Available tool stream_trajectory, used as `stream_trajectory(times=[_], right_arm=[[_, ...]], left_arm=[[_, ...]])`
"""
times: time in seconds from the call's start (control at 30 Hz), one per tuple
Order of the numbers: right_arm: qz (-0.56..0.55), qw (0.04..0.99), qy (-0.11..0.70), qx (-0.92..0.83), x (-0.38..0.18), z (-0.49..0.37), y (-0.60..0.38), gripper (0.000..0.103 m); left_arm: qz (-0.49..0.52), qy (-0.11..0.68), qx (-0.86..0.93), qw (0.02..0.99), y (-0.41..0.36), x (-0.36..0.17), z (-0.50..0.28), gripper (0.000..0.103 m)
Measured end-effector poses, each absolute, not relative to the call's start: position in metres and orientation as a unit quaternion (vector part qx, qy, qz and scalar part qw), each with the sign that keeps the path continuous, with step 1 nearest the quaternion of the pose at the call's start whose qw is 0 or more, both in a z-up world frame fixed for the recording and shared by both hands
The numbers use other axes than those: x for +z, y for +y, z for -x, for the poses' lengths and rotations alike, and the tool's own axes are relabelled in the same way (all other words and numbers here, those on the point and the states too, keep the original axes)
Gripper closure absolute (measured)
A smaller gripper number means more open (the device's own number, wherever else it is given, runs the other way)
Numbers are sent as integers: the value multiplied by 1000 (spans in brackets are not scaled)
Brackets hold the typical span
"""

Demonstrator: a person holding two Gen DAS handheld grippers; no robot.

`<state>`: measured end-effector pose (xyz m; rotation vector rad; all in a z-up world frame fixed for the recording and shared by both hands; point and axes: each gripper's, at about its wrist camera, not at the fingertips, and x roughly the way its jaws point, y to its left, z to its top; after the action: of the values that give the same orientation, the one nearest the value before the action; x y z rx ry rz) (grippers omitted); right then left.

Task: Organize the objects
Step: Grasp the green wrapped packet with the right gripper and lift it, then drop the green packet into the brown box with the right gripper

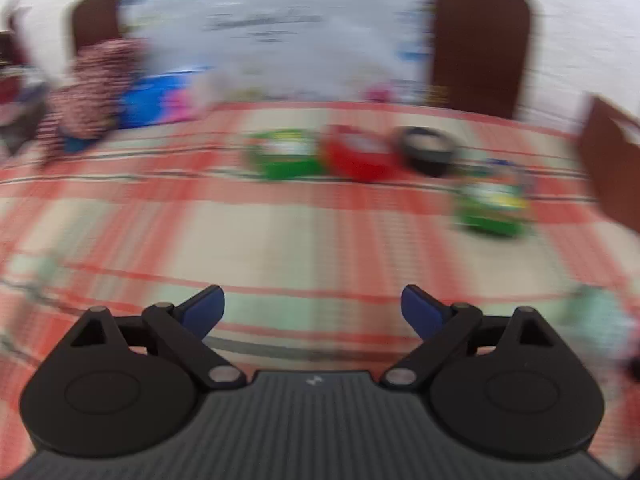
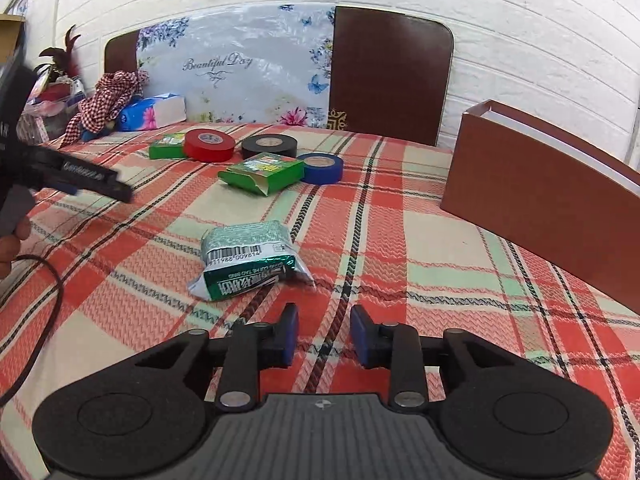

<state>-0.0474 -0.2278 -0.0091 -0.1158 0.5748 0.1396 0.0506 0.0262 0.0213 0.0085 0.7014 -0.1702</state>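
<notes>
Plaid tablecloth point(image 2: 400, 248) bears tape rolls point(image 2: 209, 145), boxes point(image 2: 262, 172), packet point(image 2: 248, 258).

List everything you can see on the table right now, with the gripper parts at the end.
tape rolls: 3; red, black, blue; far centre of table
green boxes: 2; one behind the red roll, one open-ended in front of the black roll
foil packet: 1, green and silver; nearest, just ahead of right gripper
brown box: 1; right side
tissue pack: 1, blue and white; far left
checked cloth: 1, red and white; far left
tablecloth: 1, red, cream and green plaid
left gripper: open, empty
right gripper: open, narrow gap, empty
</notes>
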Motion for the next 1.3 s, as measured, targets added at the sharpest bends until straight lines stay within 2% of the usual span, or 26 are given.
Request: stream_trajectory(times=[0.17,0.23,0.33,0.4,0.43,0.47,0.5,0.6,0.8,0.93,1.0,1.03,1.07,1.1,1.13,1.17,1.2,1.23,1.3], right_arm=[[87,951,278,103,-6,44,-220,57],[112,948,273,117,-4,41,-216,39],[122,942,271,154,-3,30,-211,27],[112,933,286,185,-6,16,-206,30],[102,931,293,192,-7,9,-204,34],[87,930,296,198,-7,3,-204,41],[75,931,297,198,-6,-1,-204,53],[51,946,269,171,-1,3,-210,56],[63,989,125,44,39,23,-255,57],[57,996,61,-40,63,19,-305,57],[57,994,54,-72,69,7,-330,57],[55,994,51,-86,71,0,-341,55],[56,992,48,-102,71,-11,-352,51],[64,989,53,-120,68,-25,-362,32],[74,985,68,-137,63,-39,-370,19],[77,982,88,-151,57,-51,-378,20],[70,979,107,-160,53,-56,-385,30],[51,980,104,-160,51,-52,-390,34],[20,985,79,-155,47,-32,-393,32]], left_arm=[[63,415,-193,887,-38,35,-37,6],[95,452,-196,865,-43,31,-43,6],[123,488,-187,844,-51,14,-48,7],[96,474,-186,855,-61,14,-46,10],[79,470,-186,859,-66,15,-44,18],[70,467,-195,860,-71,17,-45,33],[70,472,-209,854,-74,20,-47,44],[56,473,-220,851,-88,40,-54,48],[3,372,-314,873,-162,113,-49,48],[-31,316,-372,872,-239,148,-56,42],[-44,303,-381,873,-275,154,-66,32],[-50,295,-377,877,-292,155,-73,17],[-59,284,-364,885,-307,153,-79,10],[-70,274,-346,895,-320,149,-87,10],[-81,271,-328,901,-329,144,-95,10],[-90,278,-307,906,-334,139,-104,11],[-90,290,-290,908,-333,133,-111,11],[-81,302,-286,906,-327,128,-115,11],[-72,307,-284,906,-309,120,-115,11]])
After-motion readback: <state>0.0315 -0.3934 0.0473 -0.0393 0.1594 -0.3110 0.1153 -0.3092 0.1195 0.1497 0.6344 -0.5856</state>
